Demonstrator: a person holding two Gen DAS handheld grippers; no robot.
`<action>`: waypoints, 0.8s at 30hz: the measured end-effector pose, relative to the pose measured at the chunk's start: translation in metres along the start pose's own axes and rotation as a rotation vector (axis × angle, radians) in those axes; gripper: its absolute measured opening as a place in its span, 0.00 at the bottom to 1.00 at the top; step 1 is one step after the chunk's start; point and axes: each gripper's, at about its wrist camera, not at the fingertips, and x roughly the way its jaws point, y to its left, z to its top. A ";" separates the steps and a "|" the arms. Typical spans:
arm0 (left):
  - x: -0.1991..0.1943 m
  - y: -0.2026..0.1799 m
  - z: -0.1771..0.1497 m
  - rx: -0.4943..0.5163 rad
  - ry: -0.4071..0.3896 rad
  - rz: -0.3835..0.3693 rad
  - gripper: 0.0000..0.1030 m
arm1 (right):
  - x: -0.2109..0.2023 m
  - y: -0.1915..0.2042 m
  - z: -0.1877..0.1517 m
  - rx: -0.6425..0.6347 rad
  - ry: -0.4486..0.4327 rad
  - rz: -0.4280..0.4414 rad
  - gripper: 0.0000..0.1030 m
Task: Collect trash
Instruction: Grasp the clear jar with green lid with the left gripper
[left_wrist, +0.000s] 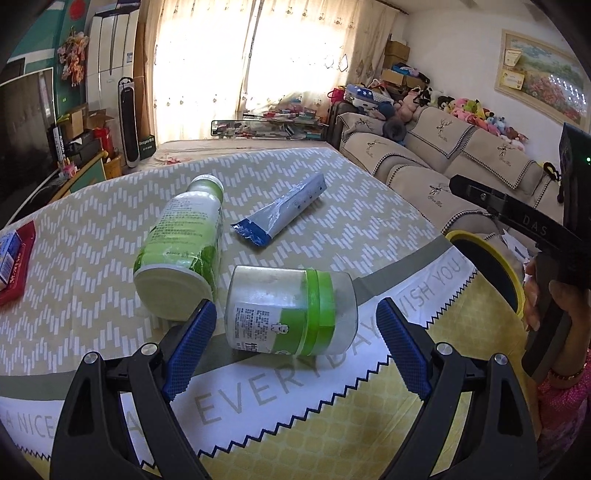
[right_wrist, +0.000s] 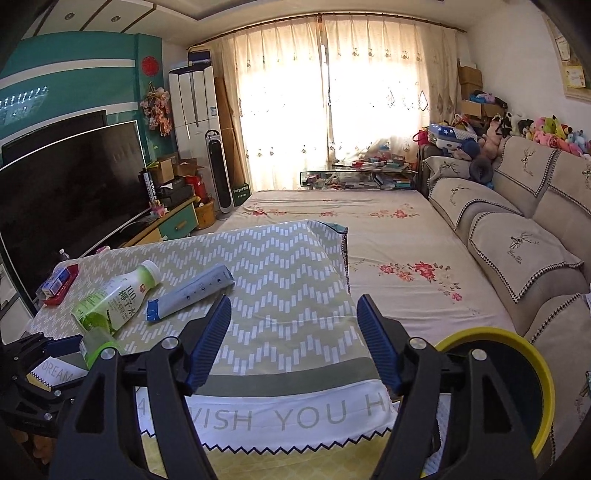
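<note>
A clear jar with a green band (left_wrist: 291, 310) lies on its side on the patterned tablecloth (left_wrist: 332, 206). My left gripper (left_wrist: 295, 339) is open, its blue pads on either side of the jar's near end, not touching. A green-and-white bottle (left_wrist: 181, 240) lies left of the jar; it also shows in the right wrist view (right_wrist: 114, 299). A squeezed blue-grey tube (left_wrist: 280, 210) lies behind; the right wrist view shows it too (right_wrist: 192, 291). My right gripper (right_wrist: 293, 339) is open and empty over bare cloth. A yellow-rimmed bin (right_wrist: 532, 387) stands at the table's right edge.
A red-and-blue box (left_wrist: 14, 258) lies at the table's left. A sofa (right_wrist: 517, 236) with plush toys runs along the right. A television (right_wrist: 70, 192) stands at the left. A flowered bed cover (right_wrist: 388, 229) lies beyond the table.
</note>
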 end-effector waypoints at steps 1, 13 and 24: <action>0.003 -0.001 0.000 0.002 0.009 -0.003 0.85 | 0.000 0.000 0.000 0.001 0.000 0.000 0.65; 0.030 -0.015 0.000 0.032 0.121 0.073 0.84 | -0.004 -0.002 0.001 0.018 -0.004 0.028 0.66; 0.035 -0.019 0.002 0.015 0.119 0.122 0.68 | -0.008 -0.002 0.002 0.022 -0.013 0.045 0.66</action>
